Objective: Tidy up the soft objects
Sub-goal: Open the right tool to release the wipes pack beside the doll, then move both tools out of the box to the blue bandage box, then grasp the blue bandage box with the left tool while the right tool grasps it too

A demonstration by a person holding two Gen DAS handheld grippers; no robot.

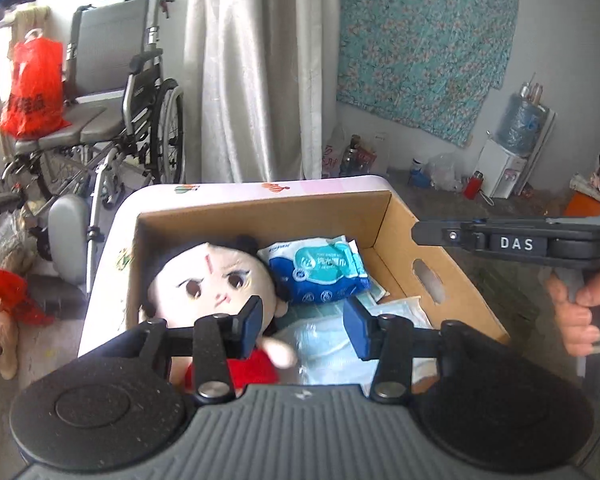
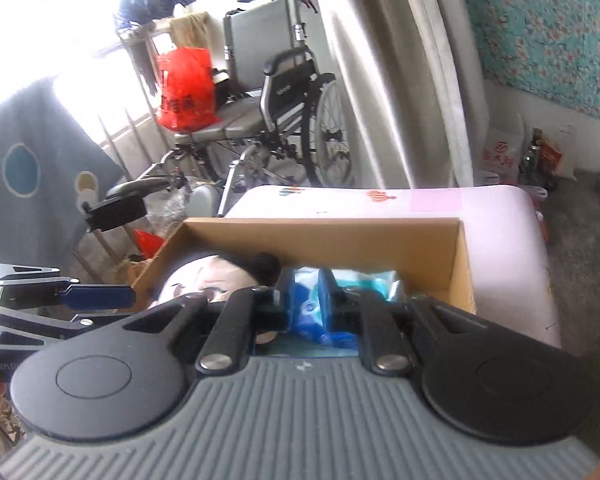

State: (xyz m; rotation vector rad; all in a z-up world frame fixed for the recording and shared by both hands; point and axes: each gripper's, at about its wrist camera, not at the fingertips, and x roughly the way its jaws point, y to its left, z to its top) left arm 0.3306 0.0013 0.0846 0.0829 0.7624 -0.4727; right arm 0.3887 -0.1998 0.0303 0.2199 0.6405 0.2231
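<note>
A cardboard box [image 1: 384, 236] stands on a pink table [image 1: 228, 192]. In it lie a plush doll [image 1: 212, 280] with black hair and red clothes, a blue wet-wipes pack [image 1: 320, 268] and clear plastic packets [image 1: 332, 344]. My left gripper [image 1: 304, 328] is open and empty above the box, just in front of the doll. My right gripper [image 2: 303, 300] hangs over the near edge of the box [image 2: 420, 240], its jaws close together in front of the wipes pack [image 2: 304, 312]; I cannot tell if they touch it. The doll's head [image 2: 204, 280] shows to its left.
A wheelchair [image 1: 112, 112] carrying a red plastic bag [image 1: 32, 88] stands behind the table at the left. A white curtain [image 1: 260, 68] and a teal floral cloth [image 1: 420, 40] hang on the wall. A water dispenser [image 1: 508, 160] and bottles stand on the floor at the right.
</note>
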